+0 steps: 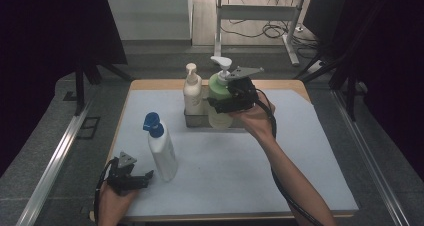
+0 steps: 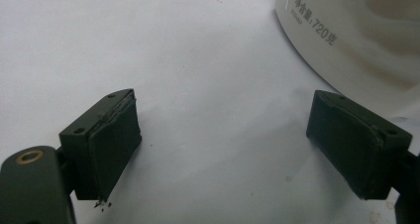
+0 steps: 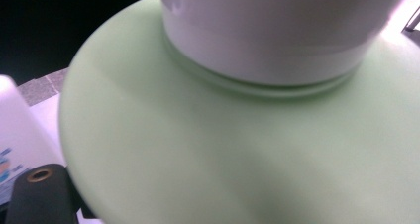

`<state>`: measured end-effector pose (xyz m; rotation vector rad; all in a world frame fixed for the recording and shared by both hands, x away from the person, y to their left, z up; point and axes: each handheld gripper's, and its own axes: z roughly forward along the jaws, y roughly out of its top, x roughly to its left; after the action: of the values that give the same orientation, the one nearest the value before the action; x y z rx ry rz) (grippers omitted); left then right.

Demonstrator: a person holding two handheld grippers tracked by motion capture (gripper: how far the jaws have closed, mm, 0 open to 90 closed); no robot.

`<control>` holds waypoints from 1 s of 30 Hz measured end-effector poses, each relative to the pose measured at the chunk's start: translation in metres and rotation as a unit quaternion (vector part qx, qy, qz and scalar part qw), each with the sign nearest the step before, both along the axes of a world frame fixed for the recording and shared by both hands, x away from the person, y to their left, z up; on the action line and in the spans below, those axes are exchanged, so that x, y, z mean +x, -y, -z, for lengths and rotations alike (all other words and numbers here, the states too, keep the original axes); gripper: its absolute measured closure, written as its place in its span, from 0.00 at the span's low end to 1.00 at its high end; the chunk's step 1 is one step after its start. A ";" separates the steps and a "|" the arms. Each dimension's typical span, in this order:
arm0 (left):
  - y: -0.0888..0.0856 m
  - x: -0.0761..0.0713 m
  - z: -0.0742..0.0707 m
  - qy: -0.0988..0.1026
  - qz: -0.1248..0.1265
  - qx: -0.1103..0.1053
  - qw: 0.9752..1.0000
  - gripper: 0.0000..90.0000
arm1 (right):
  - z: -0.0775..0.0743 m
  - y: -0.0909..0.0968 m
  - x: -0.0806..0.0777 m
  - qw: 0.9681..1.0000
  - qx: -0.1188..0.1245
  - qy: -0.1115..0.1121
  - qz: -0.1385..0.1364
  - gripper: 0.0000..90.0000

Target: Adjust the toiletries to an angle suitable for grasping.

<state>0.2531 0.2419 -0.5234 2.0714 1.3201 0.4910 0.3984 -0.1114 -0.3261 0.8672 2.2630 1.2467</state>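
our right hand-held gripper (image 1: pixel 220 105) squeezes the round green plastic pump bottle (image 1: pixel 218 88) over the grey metal tray (image 1: pixel 196 120). our left hand-held gripper (image 1: pixel 145 178) rests wide apart beside the tall white blue-capped bottle (image 1: pixel 161 148).

This looks like a lab or recording bay, not a home. The worktop (image 1: pixel 300 151), a wooden board under a pale mat, stands boxed in by dark curtains (image 1: pixel 45 31) on both sides. Metal rails (image 1: pixel 55 161) run along the grey carpet beside the worktop. Beyond its far edge stands a metal desk frame (image 1: pixel 260 16) with loose cables (image 1: pixel 265 31) on the floor.
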 end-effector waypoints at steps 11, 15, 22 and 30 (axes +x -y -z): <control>0.000 0.000 0.000 0.000 0.000 0.000 1.000 0.14 | -0.004 -0.007 0.020 1.000 0.002 0.002 0.016 0.14; 0.000 0.000 0.000 0.000 0.000 0.000 1.000 0.14 | -0.004 -0.011 0.027 1.000 0.001 0.003 0.017 0.14; 0.000 0.000 0.000 0.001 0.000 0.000 1.000 0.14 | -0.002 -0.015 0.038 1.000 0.003 0.003 0.024 0.14; 0.000 0.000 0.000 0.001 0.000 0.000 1.000 0.14 | 0.005 -0.018 0.052 0.999 0.004 0.004 0.039 0.14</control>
<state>0.2530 0.2419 -0.5235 2.0711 1.3187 0.4931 0.4504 -0.0930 -0.3312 0.9422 2.1988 1.2228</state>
